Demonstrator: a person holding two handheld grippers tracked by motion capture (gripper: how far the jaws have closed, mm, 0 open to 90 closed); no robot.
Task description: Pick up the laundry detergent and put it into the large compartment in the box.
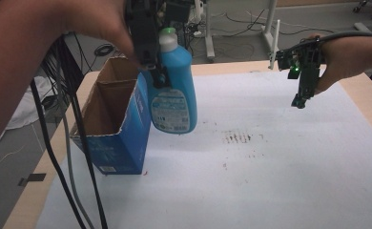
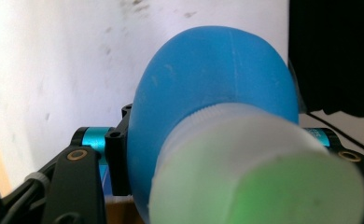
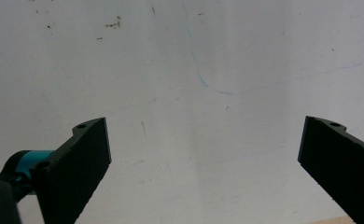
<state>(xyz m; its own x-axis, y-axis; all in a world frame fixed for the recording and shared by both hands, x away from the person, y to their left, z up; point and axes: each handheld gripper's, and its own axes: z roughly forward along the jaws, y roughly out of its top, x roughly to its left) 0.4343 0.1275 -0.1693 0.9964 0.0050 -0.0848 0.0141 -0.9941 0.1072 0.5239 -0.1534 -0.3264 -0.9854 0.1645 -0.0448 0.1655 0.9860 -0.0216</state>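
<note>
A blue bottle (image 1: 173, 90) with a pale green-white cap (image 1: 168, 39) hangs upright in the air, just right of an open blue cardboard box (image 1: 119, 129). My left gripper (image 1: 156, 78) points down and is shut on the bottle's upper body. In the left gripper view the blue bottle (image 2: 217, 79) and its cap (image 2: 259, 172) sit between the black jaws. My right gripper (image 1: 302, 98) hovers over the white sheet at the far right, pointing down. In the right gripper view its fingers (image 3: 77, 163) stand wide apart with nothing between them.
The box stands at the table's left edge with its brown flaps up. A white sheet (image 1: 270, 171) covers the table, with reddish smears (image 1: 236, 138) near its middle. Black cables (image 1: 79, 143) hang down at the left. Desk legs and wires stand behind the table.
</note>
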